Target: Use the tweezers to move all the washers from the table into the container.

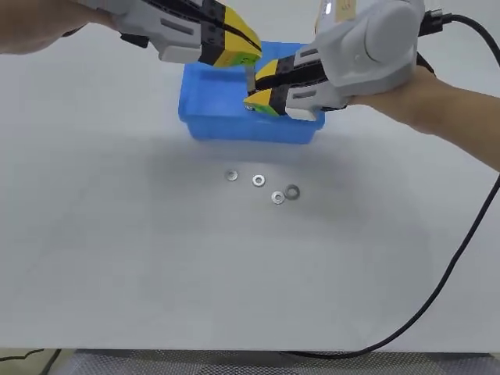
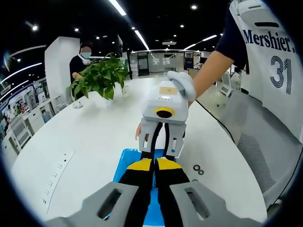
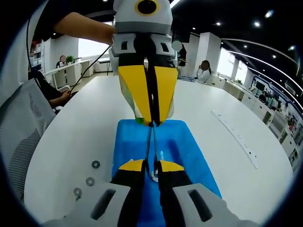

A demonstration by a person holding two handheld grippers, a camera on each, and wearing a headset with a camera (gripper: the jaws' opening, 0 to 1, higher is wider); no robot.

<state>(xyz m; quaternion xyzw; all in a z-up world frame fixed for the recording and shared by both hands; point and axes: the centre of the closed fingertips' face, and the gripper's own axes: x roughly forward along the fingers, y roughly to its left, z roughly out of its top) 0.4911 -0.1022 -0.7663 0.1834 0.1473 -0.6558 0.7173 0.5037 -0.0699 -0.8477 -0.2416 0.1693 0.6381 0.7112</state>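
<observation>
Several steel washers (image 1: 258,180) lie in a loose row on the white table in front of the blue container (image 1: 234,129). Both grippers meet nose to nose above that container. My left gripper (image 1: 251,56) comes in from the upper left, my right gripper (image 1: 254,100) from the right. In the right gripper view thin metal tweezers (image 3: 152,146) run from the left gripper (image 3: 152,122) down into my right gripper (image 3: 152,166). Both pairs of jaws look shut on them. A small silvery ring glints at the tweezers' near end; I cannot tell whether it is a washer.
The washers (image 3: 90,181) lie left of the container (image 3: 182,151) in the right gripper view and to its right in the left gripper view (image 2: 196,169). A black cable (image 1: 461,242) trails across the table's right side. A potted plant (image 2: 99,78) stands far off.
</observation>
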